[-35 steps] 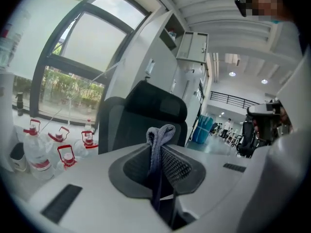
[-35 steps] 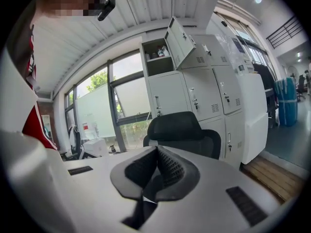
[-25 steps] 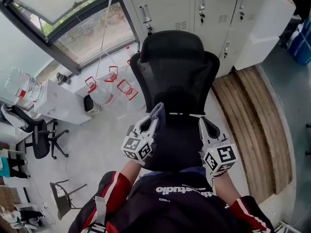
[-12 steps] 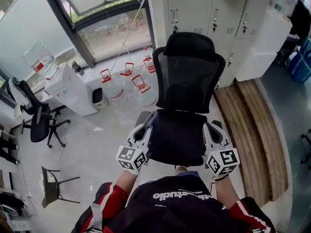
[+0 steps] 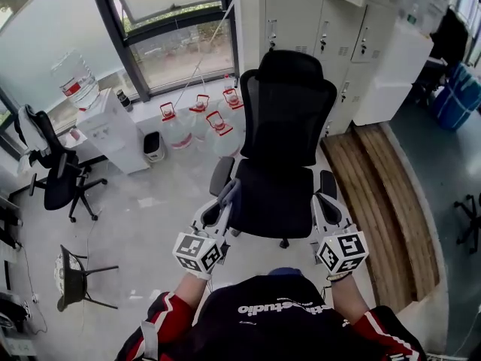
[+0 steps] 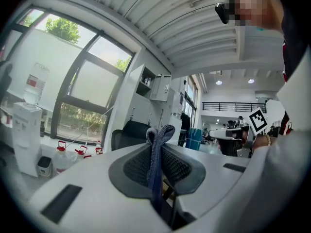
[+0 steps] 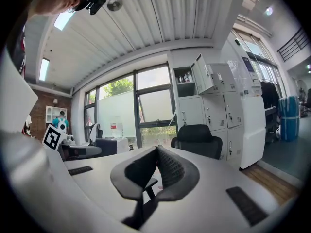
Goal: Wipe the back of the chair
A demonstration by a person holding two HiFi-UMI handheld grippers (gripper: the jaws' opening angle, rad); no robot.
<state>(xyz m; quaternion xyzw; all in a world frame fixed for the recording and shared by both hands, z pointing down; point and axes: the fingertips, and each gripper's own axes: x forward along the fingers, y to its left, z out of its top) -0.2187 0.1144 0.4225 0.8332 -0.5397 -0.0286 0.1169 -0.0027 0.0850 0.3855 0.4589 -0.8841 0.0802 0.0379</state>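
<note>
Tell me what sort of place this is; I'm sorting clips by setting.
Most likely an office: a black mesh-backed swivel chair, grey metal lockers, and a white water dispenser beside clear spare water jugs.

White left gripper (image 5: 225,196), marker cube (image 5: 197,252), red-black sleeve (image 5: 171,316)

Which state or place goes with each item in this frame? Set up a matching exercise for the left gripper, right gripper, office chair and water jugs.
Things:
1. left gripper
2. right gripper
3. office chair
4. water jugs

States or places:
A. lined up below the window
B. shut, nothing between the jaws
C. shut on a blue-grey cloth
D. straight ahead, touched by neither gripper

Pairs: 1-C, 2-B, 3-D, 4-A
</note>
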